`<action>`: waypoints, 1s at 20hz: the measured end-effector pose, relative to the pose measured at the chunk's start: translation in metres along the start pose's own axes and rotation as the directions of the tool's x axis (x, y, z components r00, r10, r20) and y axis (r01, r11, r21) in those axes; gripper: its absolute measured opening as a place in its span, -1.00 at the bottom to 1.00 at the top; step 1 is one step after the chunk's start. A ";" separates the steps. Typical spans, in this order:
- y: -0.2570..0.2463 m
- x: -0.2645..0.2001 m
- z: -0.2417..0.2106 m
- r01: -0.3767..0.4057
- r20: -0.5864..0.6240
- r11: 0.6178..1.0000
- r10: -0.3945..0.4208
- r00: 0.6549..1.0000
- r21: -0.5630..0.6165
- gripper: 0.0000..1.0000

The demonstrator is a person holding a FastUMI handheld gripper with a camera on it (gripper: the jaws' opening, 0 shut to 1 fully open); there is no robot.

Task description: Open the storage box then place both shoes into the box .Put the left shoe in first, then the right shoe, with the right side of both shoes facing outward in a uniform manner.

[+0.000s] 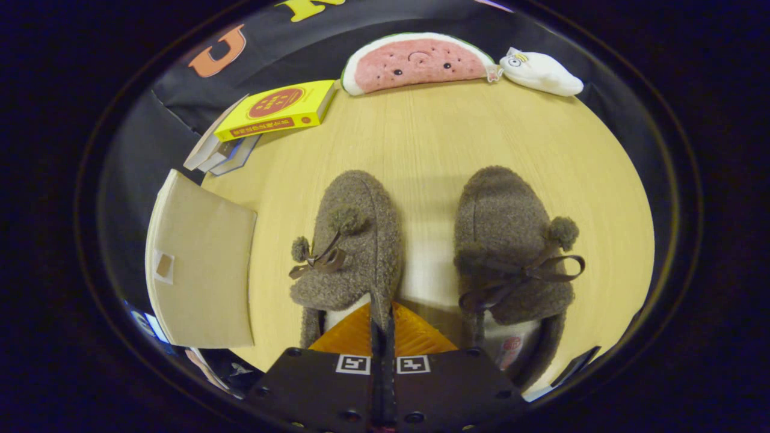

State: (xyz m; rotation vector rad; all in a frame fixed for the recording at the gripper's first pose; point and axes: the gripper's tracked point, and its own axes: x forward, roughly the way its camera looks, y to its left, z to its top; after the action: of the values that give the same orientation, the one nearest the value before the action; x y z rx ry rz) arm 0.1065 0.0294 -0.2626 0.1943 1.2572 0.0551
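Fuzzy left shoe (352, 240) has its inner collar pinched between our narrow fingers (382, 328) at lower centre; the soft fleece may slip, dropping it on the bench (433, 144).

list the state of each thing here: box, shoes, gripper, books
storage box: flap open, lying flat
left shoe: upright on table, bow tied, heel wall between the fingers
right shoe: upright on table, bow tied, untouched
gripper: shut on left shoe's heel wall
books: closed, stacked
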 end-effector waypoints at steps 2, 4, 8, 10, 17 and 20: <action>0.006 -0.014 -0.003 -0.007 0.014 1.000 0.007 1.000 0.018 -0.97; 0.017 -0.033 -0.003 -0.034 0.037 0.999 0.033 0.999 0.038 -0.98; 0.050 -0.080 -0.005 -0.097 0.095 0.995 0.094 0.991 0.034 -0.98; 0.073 -0.103 -0.005 -0.127 0.118 0.992 0.124 0.985 0.020 -0.98; 0.159 -0.166 0.004 -0.154 0.235 0.988 0.153 0.960 -0.015 -0.98; 0.211 -0.177 0.010 -0.192 0.279 0.980 0.196 0.940 -0.044 -0.98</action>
State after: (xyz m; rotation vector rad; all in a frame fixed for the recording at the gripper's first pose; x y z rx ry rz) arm 0.0750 0.2097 -0.0565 0.3015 0.9490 0.2012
